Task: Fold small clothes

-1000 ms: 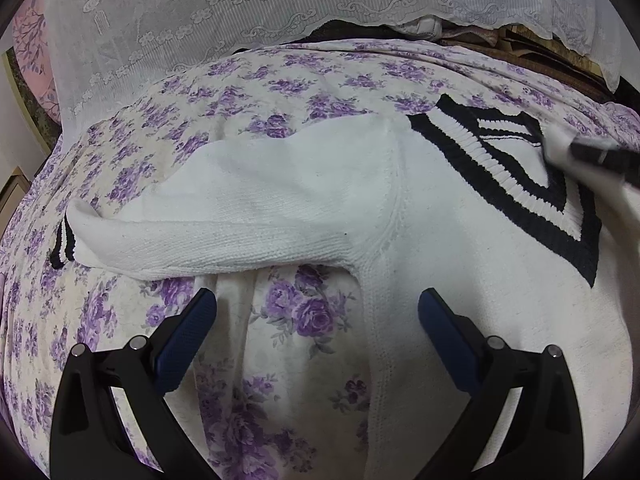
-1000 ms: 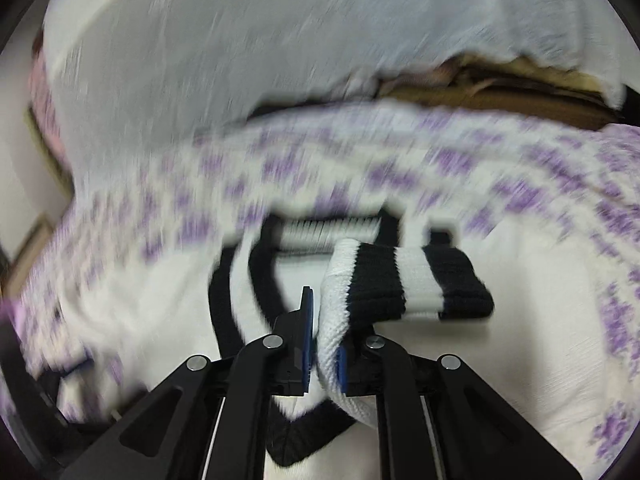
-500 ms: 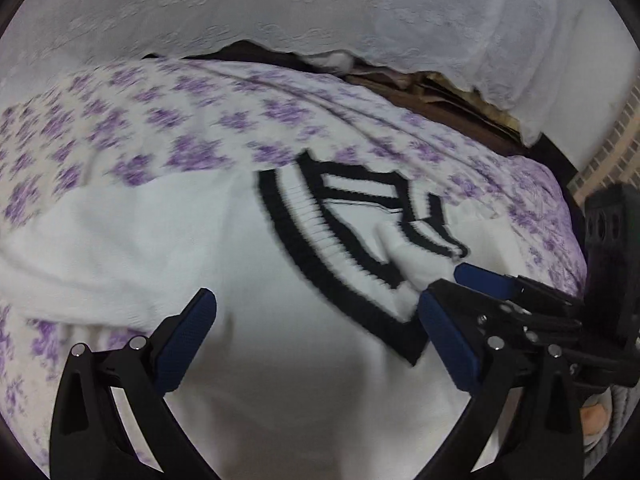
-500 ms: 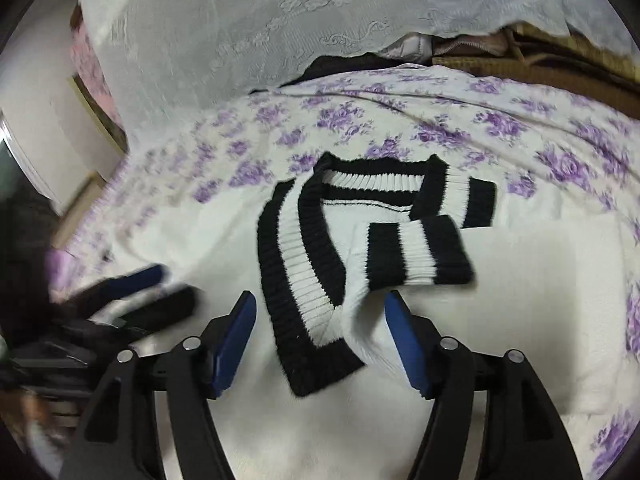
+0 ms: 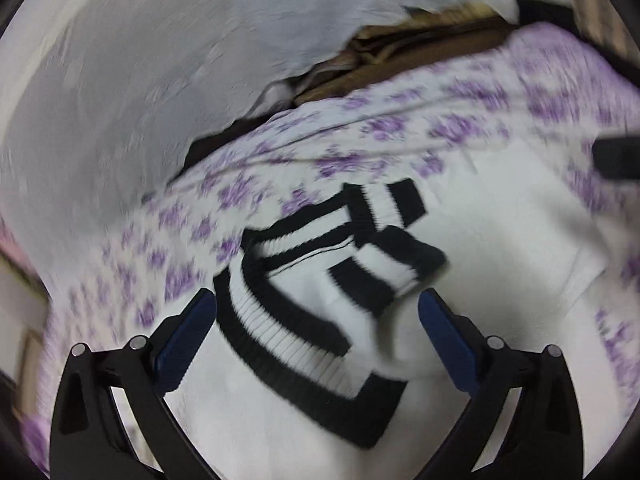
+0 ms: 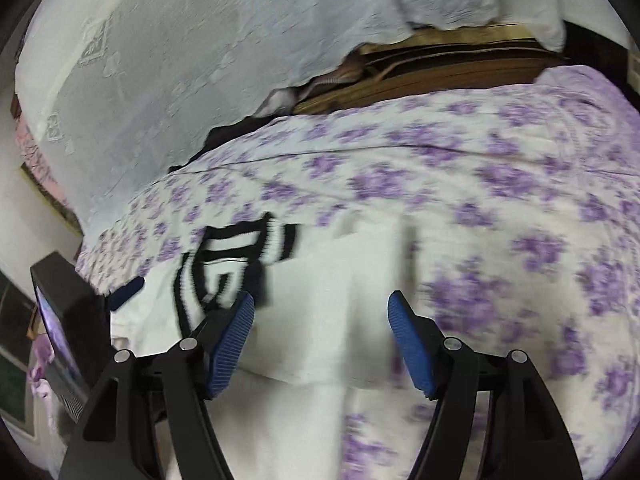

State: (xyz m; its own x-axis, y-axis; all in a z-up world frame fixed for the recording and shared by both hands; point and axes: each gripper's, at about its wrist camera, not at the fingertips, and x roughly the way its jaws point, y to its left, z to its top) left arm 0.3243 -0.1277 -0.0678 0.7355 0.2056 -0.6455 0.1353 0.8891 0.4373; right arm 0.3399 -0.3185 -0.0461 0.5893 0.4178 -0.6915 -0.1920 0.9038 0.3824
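While both sets of fingers stand spread and empty, white knit sweater (image 5: 500, 232) lies flat on floral bedspread (image 6: 500, 168), striped cuff (image 5: 384, 272) folded over collar — loose. Risk: left gripper (image 5: 316, 332) or right gripper (image 6: 320, 332) snagging it, undoing the fold.

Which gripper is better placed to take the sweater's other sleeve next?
Probably neither. The sweater has one striped cuff folded onto its chest; the other sleeve is out of view. Left gripper and right gripper are open.
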